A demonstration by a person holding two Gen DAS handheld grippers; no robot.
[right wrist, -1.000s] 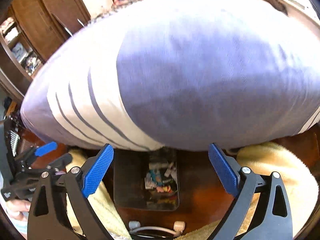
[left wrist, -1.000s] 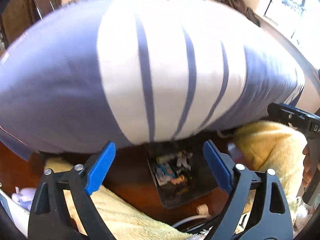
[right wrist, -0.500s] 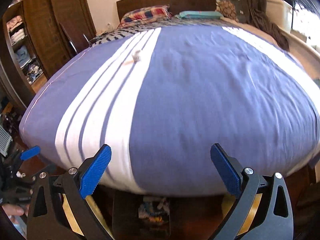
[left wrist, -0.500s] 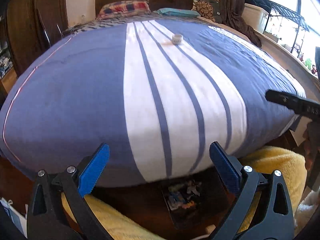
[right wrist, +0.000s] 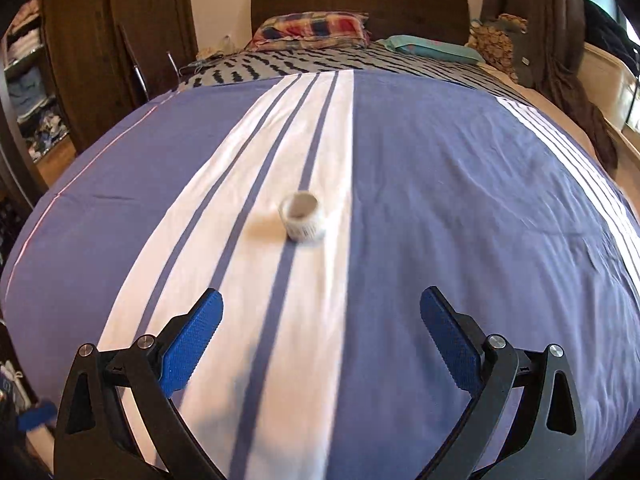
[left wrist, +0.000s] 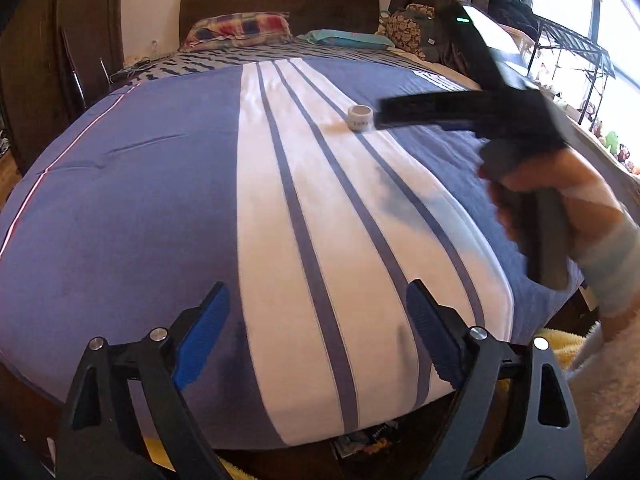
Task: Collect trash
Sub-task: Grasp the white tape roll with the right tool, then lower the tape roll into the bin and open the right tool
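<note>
A small white paper cup [right wrist: 303,218] with a barcode label stands on the white stripe of the blue and white bed cover [right wrist: 440,200]. It also shows in the left wrist view [left wrist: 360,117]. My right gripper [right wrist: 320,332] is open and empty, above the bed, short of the cup. In the left wrist view the right gripper [left wrist: 460,112] reaches over the bed with its tip beside the cup. My left gripper [left wrist: 316,336] is open and empty near the foot of the bed.
Pillows [right wrist: 312,30] and a dark headboard [right wrist: 360,0] are at the far end. A wooden wardrobe [right wrist: 100,40] stands left. Shelves by a window [left wrist: 576,64] are right. A yellow rug [left wrist: 560,344] and a flat packet [left wrist: 368,440] lie on the floor.
Both grippers rose from floor level by the bed's foot to above the mattress. The right gripper moved forward over the bed toward the cup. Both stayed open.
</note>
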